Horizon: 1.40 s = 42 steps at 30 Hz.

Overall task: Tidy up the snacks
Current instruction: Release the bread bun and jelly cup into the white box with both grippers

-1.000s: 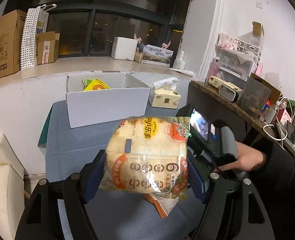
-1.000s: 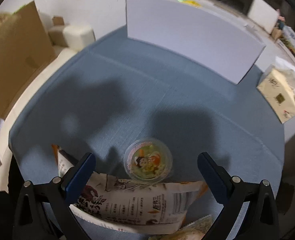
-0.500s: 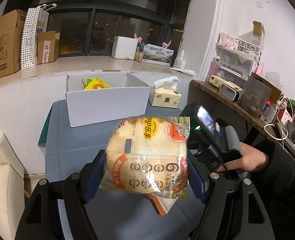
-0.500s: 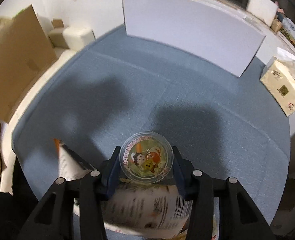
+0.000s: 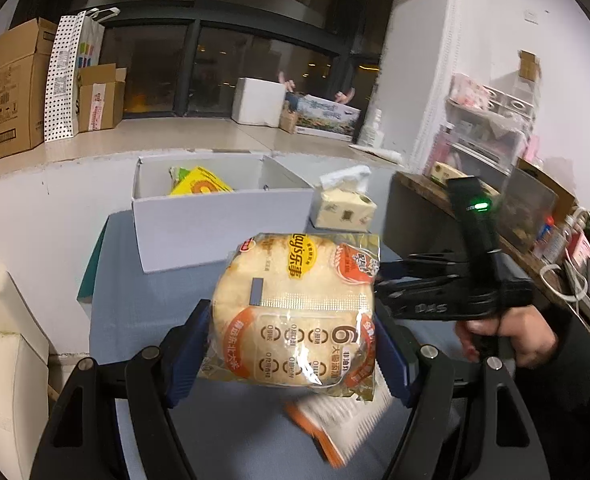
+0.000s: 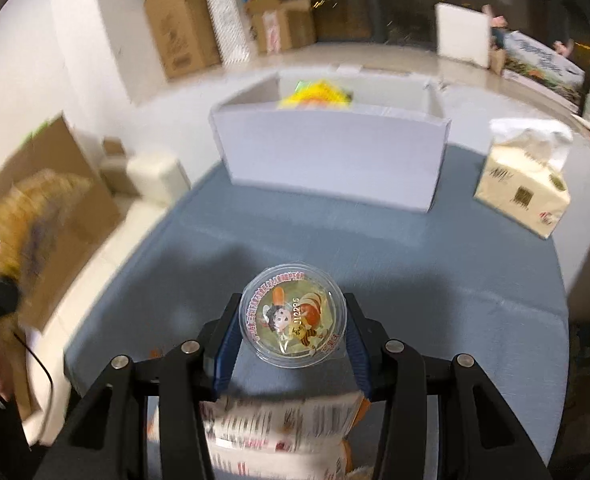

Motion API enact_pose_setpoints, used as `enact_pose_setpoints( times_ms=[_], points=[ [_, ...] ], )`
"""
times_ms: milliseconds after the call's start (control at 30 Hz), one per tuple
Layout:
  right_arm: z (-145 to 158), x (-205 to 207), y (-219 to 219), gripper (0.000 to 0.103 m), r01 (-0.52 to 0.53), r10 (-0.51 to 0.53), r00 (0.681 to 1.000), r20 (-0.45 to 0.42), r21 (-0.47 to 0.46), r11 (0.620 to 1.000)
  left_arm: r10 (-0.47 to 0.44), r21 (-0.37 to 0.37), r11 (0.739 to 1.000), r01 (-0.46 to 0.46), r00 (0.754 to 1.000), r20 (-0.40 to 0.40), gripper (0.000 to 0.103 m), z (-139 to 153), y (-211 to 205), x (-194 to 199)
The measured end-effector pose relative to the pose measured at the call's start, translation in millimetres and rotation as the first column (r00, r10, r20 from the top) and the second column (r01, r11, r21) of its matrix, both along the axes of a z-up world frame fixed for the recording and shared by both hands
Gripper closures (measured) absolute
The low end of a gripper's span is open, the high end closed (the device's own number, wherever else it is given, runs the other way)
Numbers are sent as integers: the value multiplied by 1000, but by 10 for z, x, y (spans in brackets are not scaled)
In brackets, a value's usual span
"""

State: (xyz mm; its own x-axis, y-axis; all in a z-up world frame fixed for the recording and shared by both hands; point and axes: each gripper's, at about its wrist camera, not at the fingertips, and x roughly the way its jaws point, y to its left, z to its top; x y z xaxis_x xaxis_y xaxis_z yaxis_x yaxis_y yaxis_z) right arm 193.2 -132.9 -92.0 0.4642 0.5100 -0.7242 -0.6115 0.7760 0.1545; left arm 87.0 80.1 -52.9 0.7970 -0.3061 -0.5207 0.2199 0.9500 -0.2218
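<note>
My left gripper [image 5: 291, 340] is shut on a large yellow and orange bag of rice crackers [image 5: 295, 308] and holds it above the blue table. My right gripper [image 6: 293, 330] is shut on a small round clear jelly cup [image 6: 293, 316] with a cartoon lid, lifted above the blue tablecloth [image 6: 435, 300]. The white open box [image 5: 219, 216] stands at the far side of the table with yellow snack packs [image 5: 199, 186] inside; it also shows in the right wrist view [image 6: 331, 156]. An orange and white snack bag [image 6: 283, 436] lies under the right gripper, also seen blurred in the left wrist view [image 5: 335, 420].
A tissue box [image 6: 523, 188] stands right of the white box. The right gripper's body and the hand [image 5: 507, 332] are right of the cracker bag. A wooden shelf with clutter [image 5: 527, 208] lines the right side. Cardboard boxes [image 5: 11, 88] stand on the window ledge.
My right gripper closed on the jelly cup and lifted it off the table, tilting up toward the white box. My left gripper kept hold of the cracker bag, nearly still.
</note>
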Motion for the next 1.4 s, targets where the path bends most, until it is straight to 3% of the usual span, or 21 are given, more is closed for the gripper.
enact_pose_setpoints(
  times_ms=[133,300,433,667,700,733,767,800,833,1033,1167,1400],
  points=[
    [280,206,-39,52,64,-69,996,52,98,993,75,-15,997,-74,997,25,24,179,107,483],
    [621,750,3,52,145,-164,982,92,182,972,170,-18,985,-170,985,37,24,375,312,1233],
    [730,1295,153,52,177,-193,978,79,169,969,253,-26,967,-253,967,24,24,405,526,1796],
    [839,2060,440,51,209,-222,973,64,160,965,318,63,947,-316,948,-25,22,306,620,2552],
    [839,2120,482,49,208,-219,974,62,156,966,332,79,941,-328,943,-31,19,263,639,2633],
    [835,2179,535,35,204,-214,975,56,146,968,346,105,934,-342,938,-31,8,219,638,2696],
    [804,2276,607,24,199,-205,978,31,129,971,355,133,928,-348,934,-34,1,181,642,2740],
    [780,2310,639,3,191,-194,981,15,127,973,360,146,925,-351,932,-36,0,145,648,2753],
    [766,2328,672,0,180,-183,983,12,126,976,366,154,922,-354,929,-52,0,88,669,2775],
    [744,2210,715,0,177,-183,981,72,79,981,354,101,933,-344,930,-100,0,-76,779,2675],
    [759,2061,685,0,167,-172,981,90,61,984,336,114,939,-325,937,-96,0,-29,743,2545],
    [1038,1647,409,0,141,-160,981,111,159,977,244,143,962,-232,967,-73,0,203,533,2031]
  ],
)
